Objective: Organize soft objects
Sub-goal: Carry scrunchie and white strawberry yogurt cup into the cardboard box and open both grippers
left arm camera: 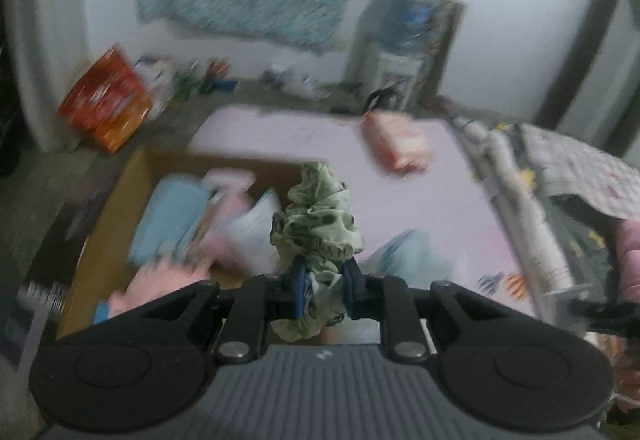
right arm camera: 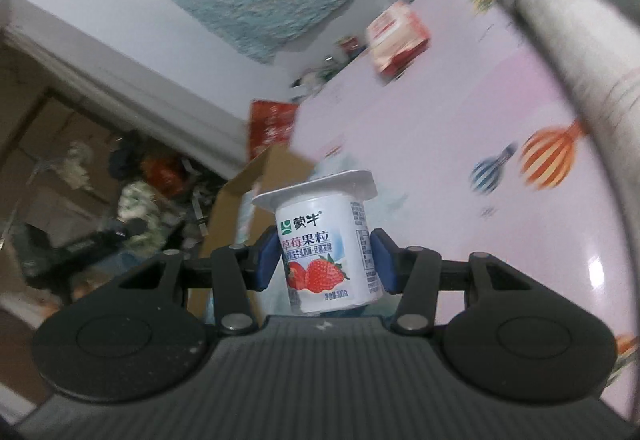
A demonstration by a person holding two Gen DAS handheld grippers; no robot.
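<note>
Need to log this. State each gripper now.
Left gripper: shut on green scrunchie.
Right gripper: shut on strawberry yogurt cup.

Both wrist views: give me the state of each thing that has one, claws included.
Left claw: shut on the green scrunchie, bunched between the pads.
Right claw: shut on the yogurt cup, upright, foil lid sealed.
Cardboard box: open, soft items already inside.
Pink packet: lying on the pink mat, untouched.
</note>
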